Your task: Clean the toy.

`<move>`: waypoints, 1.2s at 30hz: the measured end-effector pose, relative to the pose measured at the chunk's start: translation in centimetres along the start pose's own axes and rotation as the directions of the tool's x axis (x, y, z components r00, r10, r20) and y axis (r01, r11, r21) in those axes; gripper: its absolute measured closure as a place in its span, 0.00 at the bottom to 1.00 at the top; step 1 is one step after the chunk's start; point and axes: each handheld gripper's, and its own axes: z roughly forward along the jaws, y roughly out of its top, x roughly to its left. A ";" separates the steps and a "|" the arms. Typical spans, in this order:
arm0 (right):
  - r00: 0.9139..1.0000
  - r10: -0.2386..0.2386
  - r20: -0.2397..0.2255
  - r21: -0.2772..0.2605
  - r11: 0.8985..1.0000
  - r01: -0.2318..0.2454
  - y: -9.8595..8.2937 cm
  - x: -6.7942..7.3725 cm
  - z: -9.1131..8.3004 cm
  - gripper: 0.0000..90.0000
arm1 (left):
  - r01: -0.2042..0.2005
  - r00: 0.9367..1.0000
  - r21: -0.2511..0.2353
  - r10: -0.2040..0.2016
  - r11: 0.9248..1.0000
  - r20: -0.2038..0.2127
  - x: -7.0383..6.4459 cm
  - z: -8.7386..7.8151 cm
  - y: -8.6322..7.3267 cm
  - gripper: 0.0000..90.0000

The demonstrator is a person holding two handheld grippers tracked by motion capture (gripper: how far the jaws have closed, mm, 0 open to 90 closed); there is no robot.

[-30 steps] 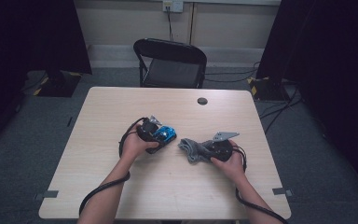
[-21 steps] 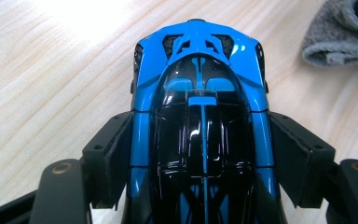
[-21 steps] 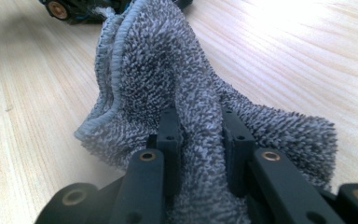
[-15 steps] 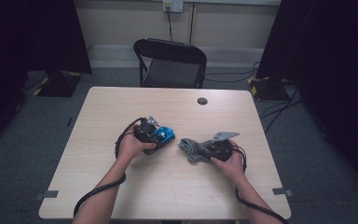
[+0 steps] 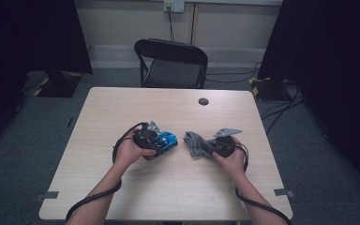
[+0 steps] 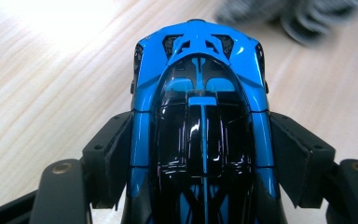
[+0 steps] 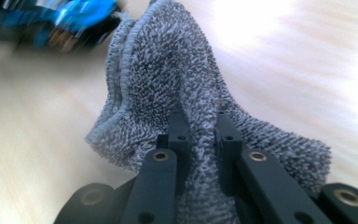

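A blue and black toy car [image 6: 200, 116] sits between the jaws of my left gripper [image 6: 200, 158], which is shut on its sides. In the high view the toy car [image 5: 166, 139] is at the table's middle, in front of my left gripper [image 5: 161, 143]. My right gripper [image 7: 199, 128] is shut on a fold of a grey terry cloth [image 7: 168, 79]. In the high view the grey cloth [image 5: 196, 143] lies just right of the car, with my right gripper [image 5: 211, 146] behind it. The car and cloth are a small gap apart.
The light wooden table [image 5: 122, 108] has a round black cable port [image 5: 203, 101] near its far edge. A black folding chair [image 5: 171, 63] stands behind the table. Cables trail from both grippers toward the near edge.
Both grippers have stayed nearly in place with car and cloth; the blur in the gripper views hints at slight motion.
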 end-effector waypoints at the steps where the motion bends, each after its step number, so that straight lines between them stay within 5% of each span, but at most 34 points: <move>1: 1.000 0.028 0.012 -0.009 1.000 -0.028 0.3 -0.4 -0.1 0.91 | -0.012 1.000 0.007 0.012 1.000 0.007 -0.1 -0.1 0.1 0.31; 6: 0.991 0.117 0.065 -0.042 0.992 -0.115 2.3 -1.0 0.1 0.91 | -0.051 0.998 -0.012 0.051 0.999 0.034 -1.5 0.3 0.9 0.31; 16: 0.990 0.103 0.092 -0.017 0.995 -0.101 5.9 0.2 2.4 0.91 | -0.144 0.984 -0.064 0.150 0.987 0.094 -4.6 0.8 3.2 0.31; 20: 0.994 0.108 0.029 -0.018 0.994 -0.107 5.8 1.3 3.1 0.91 | -0.134 0.987 -0.057 0.138 0.989 0.082 -4.5 1.1 3.5 0.31; 36: 0.990 0.138 -0.038 -0.037 0.990 -0.140 4.7 1.5 2.0 0.91 | -0.085 0.996 -0.032 0.085 0.996 0.017 -3.1 0.9 2.9 0.31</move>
